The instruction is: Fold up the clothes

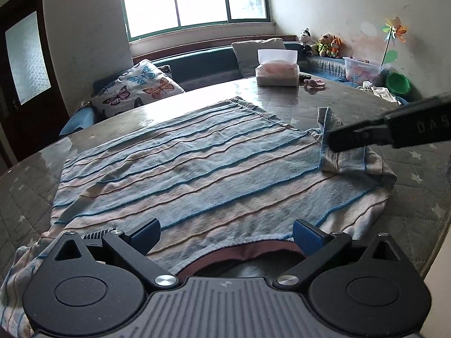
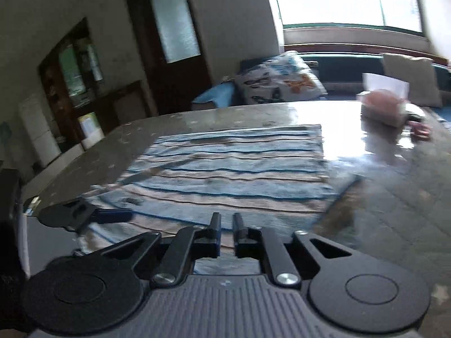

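A blue, white and tan striped shirt (image 1: 203, 169) lies flat on the table, its brown collar (image 1: 248, 253) nearest my left gripper (image 1: 227, 235), which is open just above the collar edge. The shirt's right sleeve (image 1: 358, 160) is folded inward. My right gripper (image 1: 332, 140) comes in from the right and is pinched on that sleeve's edge. In the blurred right wrist view the right gripper (image 2: 226, 226) has its jaws nearly together over the shirt (image 2: 234, 174); the left gripper (image 2: 84, 215) shows at the left.
A glossy grey table (image 1: 282, 101) holds a tissue box (image 1: 277, 70) and a small pink item (image 1: 315, 83) at the far side. A bench with a butterfly pillow (image 1: 138, 87), toys, a plastic box (image 1: 363, 69) and a green bowl (image 1: 397, 83) runs behind.
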Demonstrator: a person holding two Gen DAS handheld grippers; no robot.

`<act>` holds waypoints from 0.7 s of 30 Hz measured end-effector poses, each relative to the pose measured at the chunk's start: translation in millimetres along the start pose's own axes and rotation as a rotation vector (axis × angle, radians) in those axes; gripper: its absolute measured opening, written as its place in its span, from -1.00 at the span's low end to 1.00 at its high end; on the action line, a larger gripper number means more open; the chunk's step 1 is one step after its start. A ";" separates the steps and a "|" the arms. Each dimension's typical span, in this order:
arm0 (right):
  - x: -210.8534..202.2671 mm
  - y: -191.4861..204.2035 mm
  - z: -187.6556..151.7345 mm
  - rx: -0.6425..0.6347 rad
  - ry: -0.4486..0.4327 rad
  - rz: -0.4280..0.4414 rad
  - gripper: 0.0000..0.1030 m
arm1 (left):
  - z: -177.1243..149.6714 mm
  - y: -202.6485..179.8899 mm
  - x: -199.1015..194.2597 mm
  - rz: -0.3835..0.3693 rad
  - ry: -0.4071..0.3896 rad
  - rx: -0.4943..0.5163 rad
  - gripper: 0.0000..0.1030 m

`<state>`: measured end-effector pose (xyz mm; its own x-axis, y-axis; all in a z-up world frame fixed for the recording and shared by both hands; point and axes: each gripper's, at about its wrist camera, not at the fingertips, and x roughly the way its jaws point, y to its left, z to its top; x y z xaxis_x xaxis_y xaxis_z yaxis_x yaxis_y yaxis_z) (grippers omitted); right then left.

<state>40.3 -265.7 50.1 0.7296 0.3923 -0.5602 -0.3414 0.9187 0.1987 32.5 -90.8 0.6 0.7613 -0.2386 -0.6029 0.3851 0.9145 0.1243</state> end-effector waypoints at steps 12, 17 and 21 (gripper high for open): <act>27.8 -17.5 -17.7 -0.123 0.089 -0.145 -0.40 | -0.5 -14.8 8.7 -0.026 0.025 0.016 0.97; 45.7 -19.5 -20.3 -0.150 0.107 -0.169 -0.44 | -1.2 -15.2 11.0 -0.026 0.033 0.011 0.99; 42.9 -29.8 -19.3 -0.095 0.097 -0.176 -0.86 | -2.5 -15.8 13.0 -0.028 0.041 0.007 0.99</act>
<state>70.4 -277.1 4.6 0.7239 0.2159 -0.6552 -0.2713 0.9623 0.0173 35.0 -107.5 -11.1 0.7281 -0.2501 -0.6382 0.4095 0.9053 0.1124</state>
